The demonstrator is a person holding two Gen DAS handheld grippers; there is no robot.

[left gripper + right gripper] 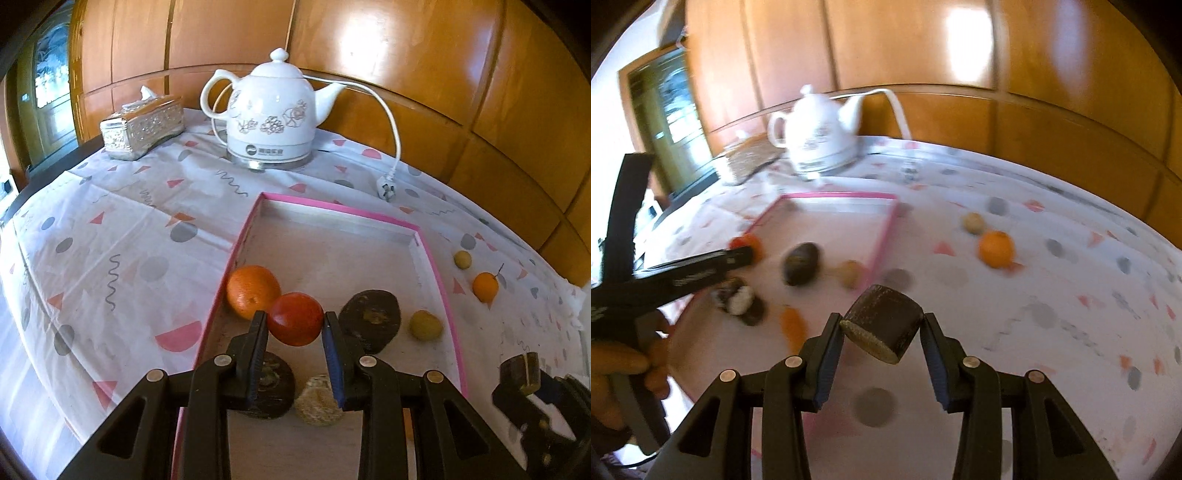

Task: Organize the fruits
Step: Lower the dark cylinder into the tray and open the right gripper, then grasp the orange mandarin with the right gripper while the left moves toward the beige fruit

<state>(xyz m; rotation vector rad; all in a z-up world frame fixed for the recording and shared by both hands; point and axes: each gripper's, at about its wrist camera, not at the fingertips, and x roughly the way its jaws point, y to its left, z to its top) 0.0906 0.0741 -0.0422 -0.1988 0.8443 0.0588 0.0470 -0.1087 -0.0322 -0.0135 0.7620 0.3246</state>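
My left gripper [294, 323] is shut on a red tomato-like fruit [294, 324] and holds it inside the pink-rimmed tray [439, 280], next to an orange [253, 291]. The tray also holds a dark round fruit [370, 319], a small yellowish fruit [425, 325], another dark fruit [275, 387] and a pale rough ball [318, 400]. My right gripper [882, 332] is shut on a dark halved fruit [882, 328], above the tablecloth just right of the tray [884, 236]. A small orange [996, 248] and a small tan fruit [973, 222] lie on the cloth outside the tray.
A white electric kettle [271, 114] with its cord and plug [386, 190] stands behind the tray. A silver tissue box [142, 127] sits at the back left. Wooden panels [406, 55] back the table. The patterned tablecloth [110, 240] covers the table.
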